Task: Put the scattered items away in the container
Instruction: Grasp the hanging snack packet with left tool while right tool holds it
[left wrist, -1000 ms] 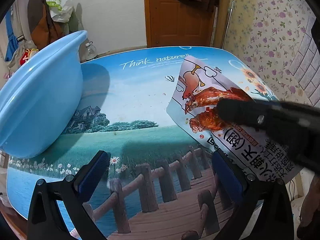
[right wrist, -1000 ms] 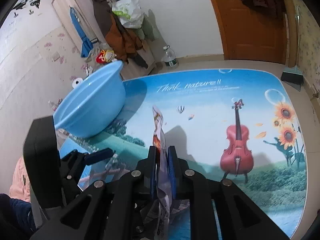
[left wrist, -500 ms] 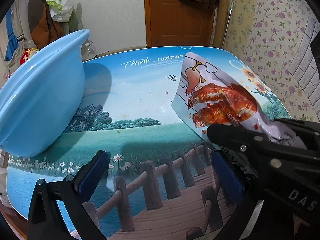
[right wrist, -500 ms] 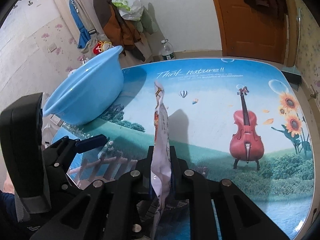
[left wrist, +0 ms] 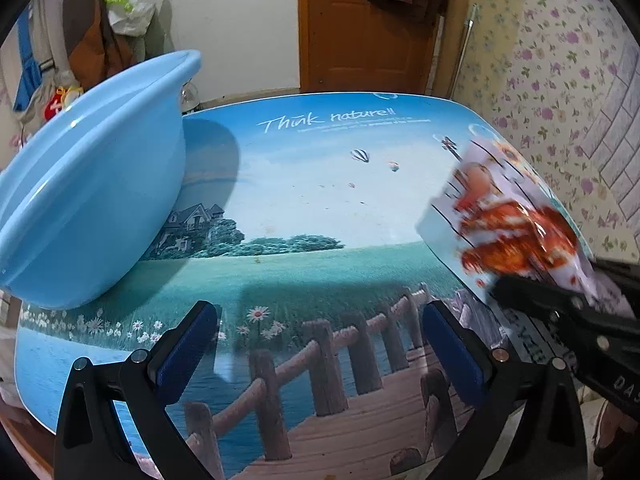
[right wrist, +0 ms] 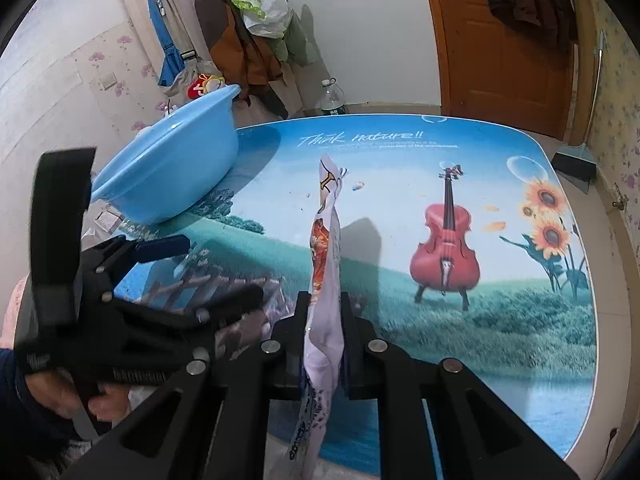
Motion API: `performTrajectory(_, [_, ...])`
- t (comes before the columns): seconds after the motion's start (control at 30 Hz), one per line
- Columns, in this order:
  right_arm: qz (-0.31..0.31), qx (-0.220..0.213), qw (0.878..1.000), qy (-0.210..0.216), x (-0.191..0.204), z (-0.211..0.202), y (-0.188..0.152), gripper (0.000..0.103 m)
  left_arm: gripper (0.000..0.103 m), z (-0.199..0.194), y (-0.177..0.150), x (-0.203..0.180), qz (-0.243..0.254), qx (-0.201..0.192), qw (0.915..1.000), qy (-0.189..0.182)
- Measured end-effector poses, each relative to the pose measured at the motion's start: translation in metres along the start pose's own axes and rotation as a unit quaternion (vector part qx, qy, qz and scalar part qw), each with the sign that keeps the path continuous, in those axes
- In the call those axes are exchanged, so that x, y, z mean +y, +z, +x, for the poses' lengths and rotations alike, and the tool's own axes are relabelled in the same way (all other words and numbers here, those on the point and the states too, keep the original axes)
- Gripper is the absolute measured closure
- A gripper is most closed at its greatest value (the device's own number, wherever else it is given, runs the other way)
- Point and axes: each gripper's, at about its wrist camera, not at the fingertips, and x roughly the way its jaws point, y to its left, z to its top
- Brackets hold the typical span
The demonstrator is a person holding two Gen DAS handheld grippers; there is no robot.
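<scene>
My right gripper [right wrist: 323, 320] is shut on a white snack packet [right wrist: 326, 248] printed with roasted meat, held edge-on above the table. In the left wrist view the same snack packet [left wrist: 516, 232] hangs at the right, blurred, pinched by the right gripper [left wrist: 520, 284]. The light blue basin [left wrist: 84, 208] stands at the table's left side, tilted toward me; the basin [right wrist: 176, 176] also shows at the left in the right wrist view. My left gripper [left wrist: 320, 344] is open over the near table edge with nothing between its blue pads. Its body [right wrist: 120, 312] sits left of the packet.
The table [left wrist: 304, 200] carries a printed landscape sheet with a violin [right wrist: 446, 248] and sunflowers. Beyond it are a brown door [right wrist: 500, 40], a water bottle [right wrist: 332, 100], hanging clothes and a white bag [right wrist: 264, 4]. A person's hand [right wrist: 100, 404] holds the left gripper.
The right gripper has carried the packet rightward and away from the left gripper, from the middle right of the left wrist view to its right edge. The left gripper and basin stay put.
</scene>
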Motion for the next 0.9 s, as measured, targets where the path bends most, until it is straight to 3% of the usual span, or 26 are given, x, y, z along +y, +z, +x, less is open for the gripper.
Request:
performTrajectory(0.13, [-0.022,0.003,1.000,0.005,0.005,-0.004,-0.006,0.090,0.000,-0.002,0.004,0.007,-0.022,0.007,0.9994,-0.027])
performTrajectory(0.37, [-0.062,0.015,0.998,0.025,0.019,-0.005,-0.012,0.090,0.000,-0.022,0.014,0.011,-0.027,-0.030,0.9975,-0.059])
performTrajectory(0.63, [-0.097,0.015,0.995,0.020,0.033,-0.005,-0.015,0.090,0.000,-0.038,0.026,0.014,-0.059,-0.029,0.9891,-0.131])
performTrajectory(0.9, [-0.106,0.013,0.994,0.019,0.044,0.001,-0.014,0.091,0.000,-0.039,0.023,0.008,-0.051,-0.029,0.9892,-0.134])
